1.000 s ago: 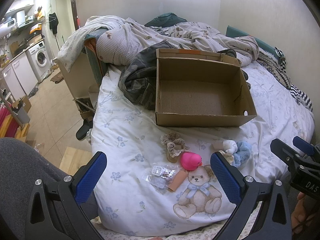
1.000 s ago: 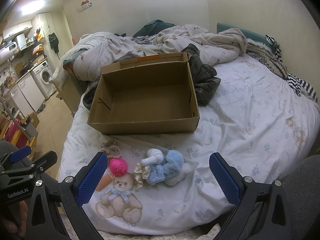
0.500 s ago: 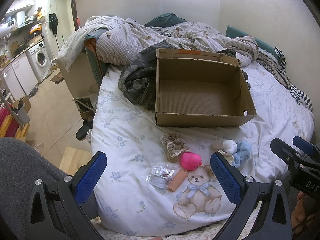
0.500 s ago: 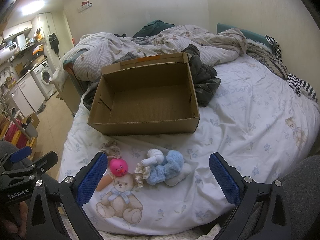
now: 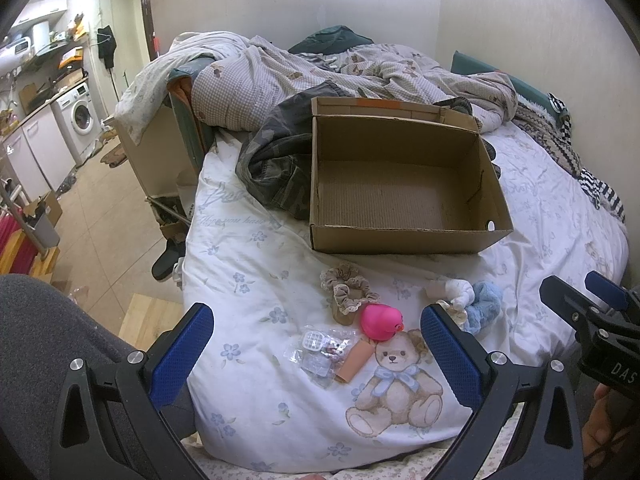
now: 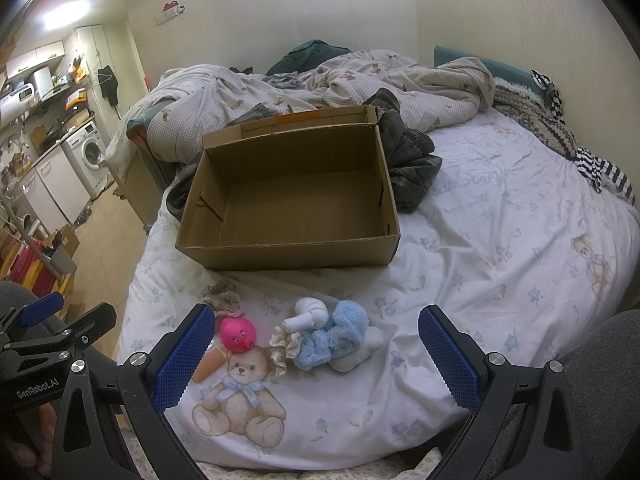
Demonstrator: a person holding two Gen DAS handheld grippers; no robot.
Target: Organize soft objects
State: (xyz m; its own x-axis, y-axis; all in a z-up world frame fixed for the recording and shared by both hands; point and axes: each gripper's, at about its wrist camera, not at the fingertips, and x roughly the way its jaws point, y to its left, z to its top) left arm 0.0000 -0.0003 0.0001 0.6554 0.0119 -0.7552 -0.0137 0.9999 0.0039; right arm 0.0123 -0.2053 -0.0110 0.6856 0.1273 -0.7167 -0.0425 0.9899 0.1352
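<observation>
Nothing has moved since the earlier pictures — the toys, the box and both tools sit just where they were.

The left gripper [image 5: 316, 344] hangs over the near edge of the bed [image 5: 248, 280], and its jaws are wide apart with nothing between them. The right gripper [image 6: 312, 350] hangs over the same near edge, a bit more to the right, and its jaws are wide apart and hold nothing too.

The soft things lie in a small bunch near the front edge of the bed. There is a pink duck toy [image 6: 239, 334] with a frilly beige scrunchie [image 5: 350, 290] just behind it, toward the box. To the right of the duck lies a fluffy blue sock [image 6: 334, 338] with a white rolled sock [image 6: 307, 317] touching it, and a cream frilly scrunchie [image 6: 282, 346] at its left end. To the left of the duck, a clear plastic bag [image 5: 320, 354] with small bits inside lies next to a peach tube [image 5: 354, 362]. The teddy bear [image 5: 398, 386] there is only a picture printed on the sheet.

The cardboard box [image 5: 400, 240] stands open in the middle of the bed, well apart from the toys — there is nothing inside it. A dark green jacket [image 5: 276, 168] is bunched against the left side of the box. A checked quilt [image 6: 420, 92] is piled at the far edge of the bed.
</observation>
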